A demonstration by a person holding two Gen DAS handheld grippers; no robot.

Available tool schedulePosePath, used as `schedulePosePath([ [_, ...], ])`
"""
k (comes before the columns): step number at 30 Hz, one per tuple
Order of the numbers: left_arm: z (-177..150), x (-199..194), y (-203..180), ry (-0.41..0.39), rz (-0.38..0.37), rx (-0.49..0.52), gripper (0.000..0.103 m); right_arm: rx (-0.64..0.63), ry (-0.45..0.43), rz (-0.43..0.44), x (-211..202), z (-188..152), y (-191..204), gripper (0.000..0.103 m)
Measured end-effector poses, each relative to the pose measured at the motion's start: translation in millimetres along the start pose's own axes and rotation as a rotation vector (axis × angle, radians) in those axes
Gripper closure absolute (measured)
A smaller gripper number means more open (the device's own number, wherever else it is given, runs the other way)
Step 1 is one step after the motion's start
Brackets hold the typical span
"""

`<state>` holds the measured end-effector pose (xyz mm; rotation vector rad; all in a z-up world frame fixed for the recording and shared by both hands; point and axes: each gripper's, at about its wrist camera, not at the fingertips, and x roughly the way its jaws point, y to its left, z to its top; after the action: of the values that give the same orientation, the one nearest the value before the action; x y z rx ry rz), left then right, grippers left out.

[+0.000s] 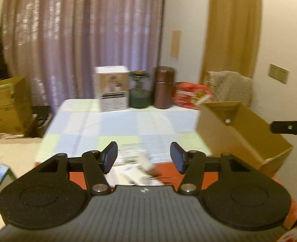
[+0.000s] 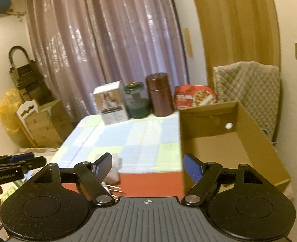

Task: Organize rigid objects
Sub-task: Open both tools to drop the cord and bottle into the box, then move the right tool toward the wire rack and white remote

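Checked cloth covers the table (image 1: 112,125), where a white carton (image 1: 111,88), green lantern (image 1: 138,89) and brown canister (image 1: 164,87) line the far edge. An open cardboard box (image 2: 229,139) sits right. Left tool (image 1: 144,160) and right tool (image 2: 148,168) both gape wide, empty.

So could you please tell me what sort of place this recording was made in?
Most likely a room in someone's home, used partly for storage. A table with a checked cloth stands before a long mauve curtain, a quilted blanket drapes something beside it, and cardboard boxes are stacked on the floor.
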<state>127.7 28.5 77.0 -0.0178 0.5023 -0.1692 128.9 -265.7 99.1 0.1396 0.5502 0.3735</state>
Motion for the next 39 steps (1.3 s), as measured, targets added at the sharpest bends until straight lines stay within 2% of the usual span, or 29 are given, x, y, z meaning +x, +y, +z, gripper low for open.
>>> schedulePosePath([
  [6, -16, -1, 40, 0.020, 0.080, -0.022, 0.047, -0.023, 0.044, 0.037, 30, -16, 25, 0.027],
  [13, -44, 23, 59, 0.080, 0.103, -0.028, 0.046, -0.046, 0.115, 0.076, 74, -51, 45, 0.027],
  [22, -68, 69, 71, 0.153, 0.098, -0.001, 0.045, -0.037, 0.220, 0.080, 133, -95, 58, 0.027],
  [24, -68, 80, 73, 0.160, 0.096, 0.002, 0.045, -0.039, 0.229, 0.084, 143, -100, 61, 0.026],
  [28, -72, 102, 78, 0.195, 0.082, -0.004, 0.045, -0.038, 0.229, 0.093, 164, -105, 67, 0.018],
  [39, -63, 132, 83, 0.218, 0.046, -0.023, 0.045, -0.072, 0.298, 0.089, 222, -121, 76, 0.015],
])
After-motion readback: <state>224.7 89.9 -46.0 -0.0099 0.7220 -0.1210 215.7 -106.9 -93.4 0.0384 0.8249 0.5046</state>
